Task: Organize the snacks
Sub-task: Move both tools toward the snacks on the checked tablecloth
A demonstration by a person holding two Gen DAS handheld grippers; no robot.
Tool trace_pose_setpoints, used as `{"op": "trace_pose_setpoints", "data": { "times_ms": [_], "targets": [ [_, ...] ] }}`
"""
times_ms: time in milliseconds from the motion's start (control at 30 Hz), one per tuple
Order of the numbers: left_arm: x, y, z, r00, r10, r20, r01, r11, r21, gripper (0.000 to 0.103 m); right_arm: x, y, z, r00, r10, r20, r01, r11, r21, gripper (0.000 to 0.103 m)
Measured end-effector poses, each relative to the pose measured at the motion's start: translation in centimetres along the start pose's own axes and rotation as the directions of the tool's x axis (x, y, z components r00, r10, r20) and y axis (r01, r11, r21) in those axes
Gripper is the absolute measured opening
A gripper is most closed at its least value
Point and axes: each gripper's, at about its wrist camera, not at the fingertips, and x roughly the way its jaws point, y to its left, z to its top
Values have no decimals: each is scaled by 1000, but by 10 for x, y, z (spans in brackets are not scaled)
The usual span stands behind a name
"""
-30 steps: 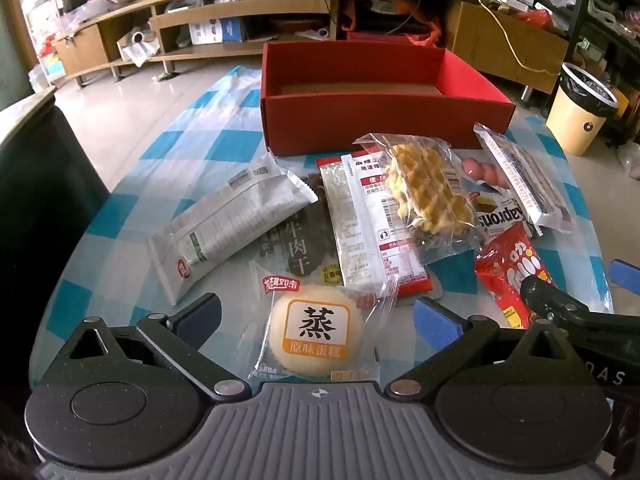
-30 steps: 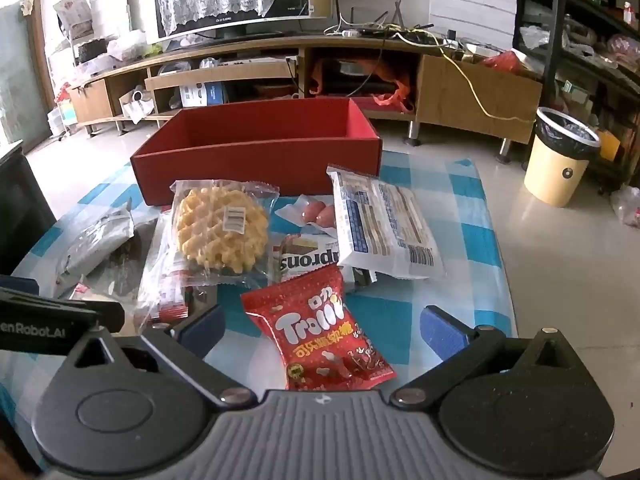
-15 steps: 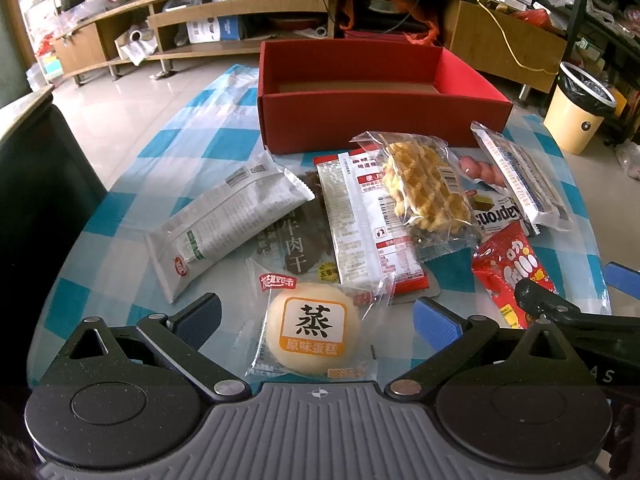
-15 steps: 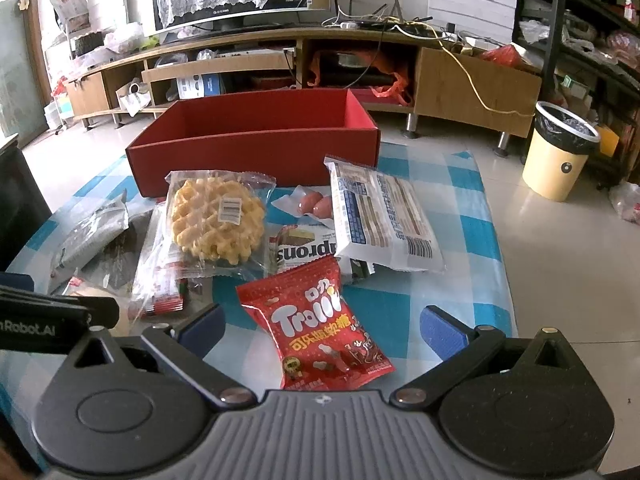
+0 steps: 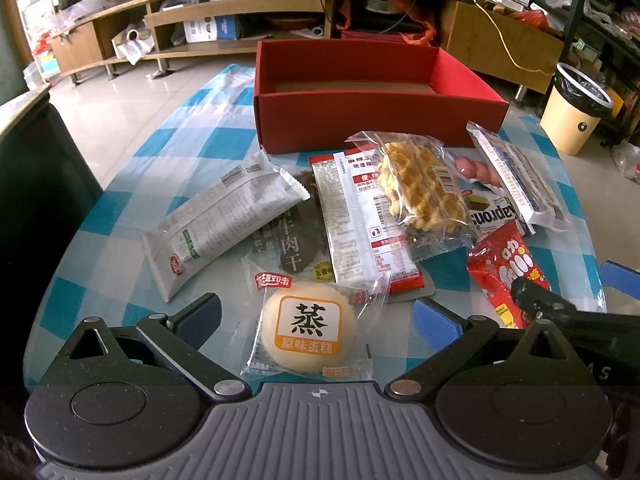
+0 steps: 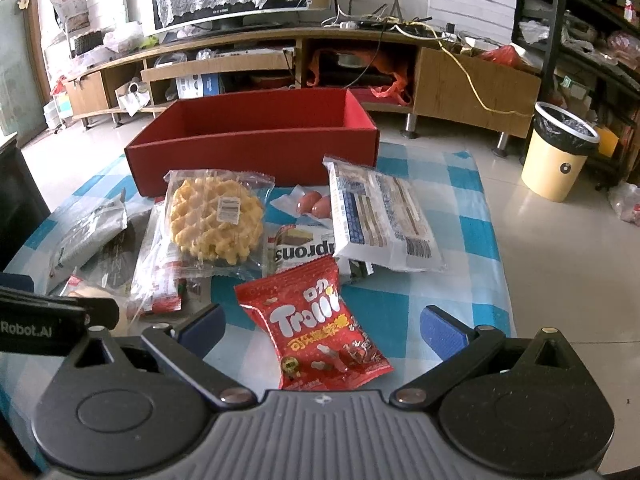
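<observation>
The left gripper (image 5: pixel 316 316) hangs low over the near edge of the table, its blue-padded fingers (image 5: pixel 198 314) spread wide, with nothing between them but the steamed cake packet (image 5: pixel 308 330), which lies flat on the cloth and touches neither pad. The right gripper (image 6: pixel 322 326) is just as wide, and the red Trolli gummy bag (image 6: pixel 316 330) lies flat between its fingers (image 6: pixel 442 330), also untouched; in the left wrist view the tip of that right gripper shows beside the same bag.

Out from the steamed cake, a white-and-green wrapped bar (image 5: pixel 216 220) lies at a slant to the left, partly over a dark beef jerky pack (image 5: pixel 294 240). A long red-and-white sachet (image 5: pixel 364 220) overlaps the jerky on its other side, and the waffle in clear wrap (image 5: pixel 420 188) rests on that sachet. Beyond the gummy bag sits a Kaprons wafer pack (image 6: pixel 302 250), upside down to the viewer, with a small clear packet of pink sausages (image 6: pixel 314 206) behind it. A white-and-blue printed pack (image 6: pixel 384 220) leans over the wafer pack's right end.

Behind all the snacks stands the open red cardboard box (image 6: pixel 256 160), nothing in it that I can see. Everything rests on a blue-and-white checked tablecloth (image 5: pixel 132 188). Off to the right, on the tiled floor, is a cream waste bin (image 6: pixel 558 152) with a black liner, and a long wooden TV stand (image 6: pixel 240 52) runs along the back wall.
</observation>
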Motion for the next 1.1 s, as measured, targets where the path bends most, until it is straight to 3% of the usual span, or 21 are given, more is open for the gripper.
{"op": "trace_pose_setpoints", "data": {
  "times_ms": [1100],
  "targets": [
    [8,-4,-5,999,40,-28,-39,999,31,101,0,0,1,999,48,-13,-48,999,20,103]
  ]
}}
